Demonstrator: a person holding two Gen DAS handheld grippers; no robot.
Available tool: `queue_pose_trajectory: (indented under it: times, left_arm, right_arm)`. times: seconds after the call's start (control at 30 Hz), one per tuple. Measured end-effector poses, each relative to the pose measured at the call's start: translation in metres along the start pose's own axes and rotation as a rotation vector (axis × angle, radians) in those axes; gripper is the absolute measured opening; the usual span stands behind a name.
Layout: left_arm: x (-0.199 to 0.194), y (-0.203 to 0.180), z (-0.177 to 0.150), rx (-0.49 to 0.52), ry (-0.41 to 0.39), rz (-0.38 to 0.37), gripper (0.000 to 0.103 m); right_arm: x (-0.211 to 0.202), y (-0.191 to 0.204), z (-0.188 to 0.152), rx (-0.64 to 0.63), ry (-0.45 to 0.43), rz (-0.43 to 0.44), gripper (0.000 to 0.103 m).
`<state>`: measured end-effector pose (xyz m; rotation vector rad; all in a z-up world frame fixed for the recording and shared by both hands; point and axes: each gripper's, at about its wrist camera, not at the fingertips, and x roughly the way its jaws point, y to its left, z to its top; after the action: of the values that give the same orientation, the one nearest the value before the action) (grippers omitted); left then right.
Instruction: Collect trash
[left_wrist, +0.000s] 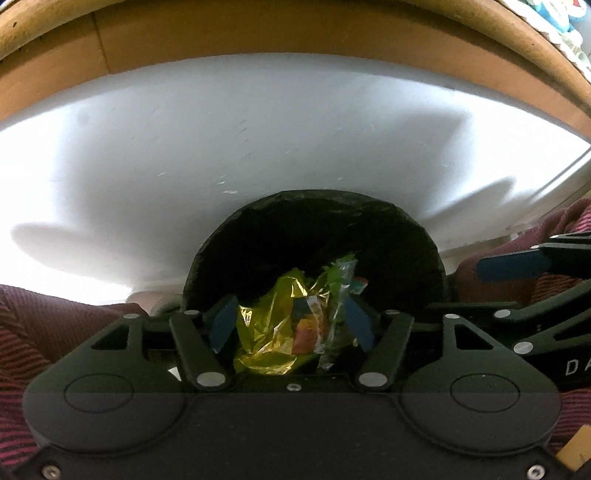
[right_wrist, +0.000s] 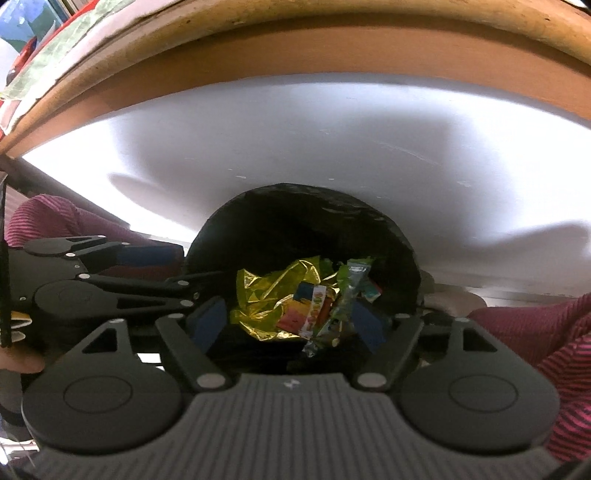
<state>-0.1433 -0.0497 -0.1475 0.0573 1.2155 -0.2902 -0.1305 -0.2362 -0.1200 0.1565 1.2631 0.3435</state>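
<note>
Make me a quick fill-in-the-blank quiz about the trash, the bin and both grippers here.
1. The wrappers lie inside a bin lined with a ____ bag.
2. The biggest wrapper is shiny and ____ in colour.
3. The left gripper and right gripper both have their jaws ____.

Missing words: black; gold; open

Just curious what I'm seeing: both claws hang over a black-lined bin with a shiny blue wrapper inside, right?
Nearly. The shiny wrapper is gold, not blue, as the right wrist view shows. Both claws, left gripper and right gripper, do hang over the black-lined bin.
</note>
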Motion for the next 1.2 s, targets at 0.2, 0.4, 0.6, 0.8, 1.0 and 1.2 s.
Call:
queue_pose_trajectory:
  times: [0.2, 0.4, 0.6, 0.8, 1.0, 1.2]
  left_arm:
    - [0.0037, 0.0010, -0.0010, 0.000, 0.009, 0.009, 0.067]
    - [0.0062, 0.0005, -0.0017, 0.000, 0.017, 0.014, 0.071]
    - [0.0066, 0.0025, -0.0016, -0.010, 0.023, 0.011, 0.073]
    - [0.0071, 0.0031, -0.0021, -0.013, 0.021, 0.010, 0.075]
    - [0.0085, 0.0023, -0.0025, -0.012, 0.022, 0.023, 0.078]
    - [0.0086, 0.0037, -0.0030, -0.015, 0.023, 0.026, 0.080]
  right_arm:
    - [0.0037, -0.0019, 0.0003, 0.010, 0.013, -0.014, 0.089]
    - [0.0053, -0.0017, -0.0001, 0.001, 0.016, -0.032, 0.092]
    - [0.0057, -0.0025, 0.0000, 0.005, 0.018, -0.029, 0.093]
    - [0.0059, -0.0030, 0.0004, 0.005, 0.019, -0.028, 0.093]
    - [0.0073, -0.0027, -0.0001, 0.005, 0.022, -0.027, 0.093]
    - [0.0076, -0.0027, 0.0003, 0.006, 0.022, -0.028, 0.094]
